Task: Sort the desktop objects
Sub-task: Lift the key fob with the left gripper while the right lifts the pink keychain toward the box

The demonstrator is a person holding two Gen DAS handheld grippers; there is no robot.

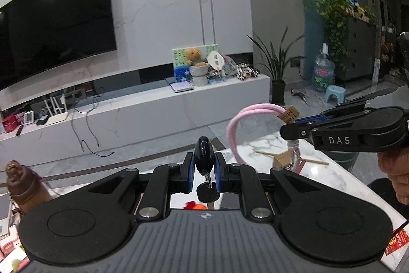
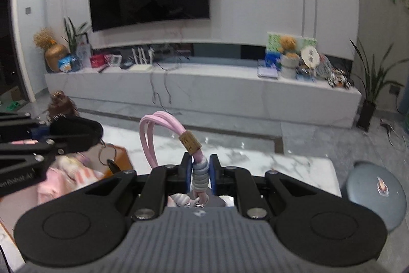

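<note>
Left hand-held gripper clenched on a glossy black key fob, held upright above the marble table; a small black key dangles below on a metal ring.

Right hand-held gripper grasping a pink cord lanyard at its stack of grey-blue beads; cord loops up and left, w/ tan cork band above the pads.

Lanyard's lower charm mostly hidden behind gripper body. Doll at left edge blurred, partly blocked. Pink items under left gripper not identifiable.
</note>
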